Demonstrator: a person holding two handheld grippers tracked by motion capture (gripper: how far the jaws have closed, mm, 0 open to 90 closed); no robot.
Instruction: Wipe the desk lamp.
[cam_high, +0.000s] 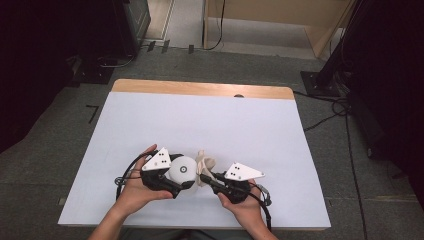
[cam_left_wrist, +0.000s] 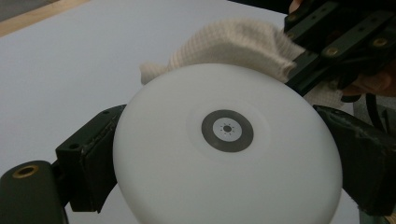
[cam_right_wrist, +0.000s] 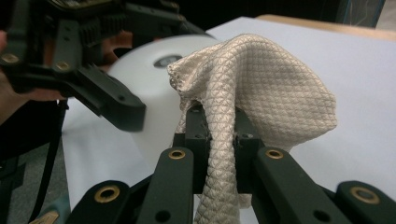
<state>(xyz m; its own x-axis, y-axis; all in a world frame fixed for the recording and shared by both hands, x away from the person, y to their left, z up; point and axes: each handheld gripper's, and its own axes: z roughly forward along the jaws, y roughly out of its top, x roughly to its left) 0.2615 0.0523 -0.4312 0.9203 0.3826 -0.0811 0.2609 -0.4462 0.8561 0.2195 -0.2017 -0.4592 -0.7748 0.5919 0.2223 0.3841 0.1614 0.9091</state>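
Disc: white round disc (cam_left_wrist: 224, 154) with a grey ring mark at its centre, near the table's 6 o'clock edge, clamped rim to rim in your left hand-held gripper (cam_high: 172, 181).
Cloth: beige waffle-weave cloth (cam_right_wrist: 254, 93), at the disc's 3 o'clock in the high view, touching its rim.
Right hand-held gripper (cam_right_wrist: 219, 135): jaws together, pinching the cloth's bunched lower part.
Table (cam_high: 200, 120): white top, wooden strip along the 12 o'clock edge.

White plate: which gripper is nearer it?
Left. The left gripper has its fingers clamped on opposite edges of the white plate. The right gripper, shut on the beige cloth, sits just beside the plate's rim.
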